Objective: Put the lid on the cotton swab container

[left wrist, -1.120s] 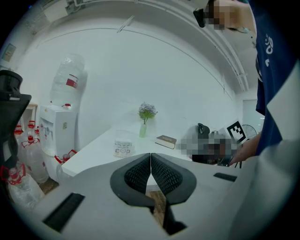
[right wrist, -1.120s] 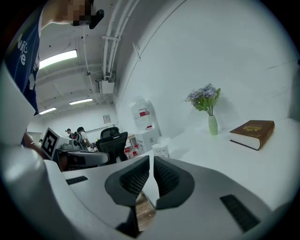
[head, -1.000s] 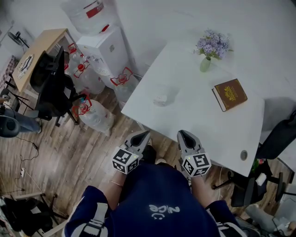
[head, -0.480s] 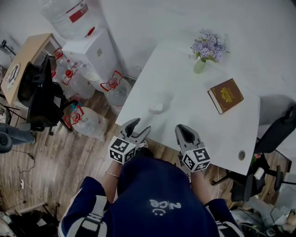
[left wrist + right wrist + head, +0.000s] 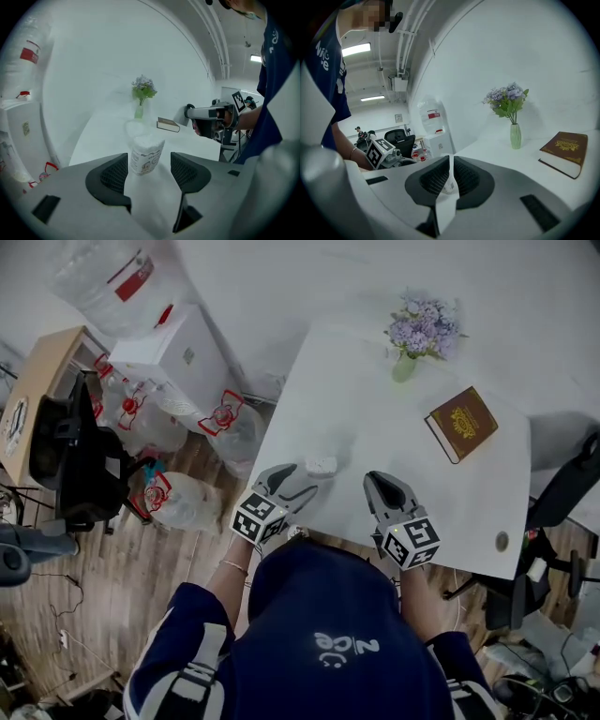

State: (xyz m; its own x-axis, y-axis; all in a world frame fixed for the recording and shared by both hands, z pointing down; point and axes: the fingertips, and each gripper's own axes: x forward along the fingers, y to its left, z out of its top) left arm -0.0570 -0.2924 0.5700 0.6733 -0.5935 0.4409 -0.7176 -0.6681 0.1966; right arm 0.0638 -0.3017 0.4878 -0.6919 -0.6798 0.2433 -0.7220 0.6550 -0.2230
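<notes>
two grippers at the near edge of the white table [image 5: 375,427]. on the left gripper [image 5: 298,484], jaws opening, wide apart, gripping nothing. cotton swab container [image 5: 321,466] upright by the table's near left edge, just beyond those jaw tips, in line with the gap, untouched. on the right gripper [image 5: 380,484], jaws all but together, empty, only a thin slit between. far across, flower vase [image 5: 417,329]; brown book [image 5: 462,423] nearer, to its right.
</notes>
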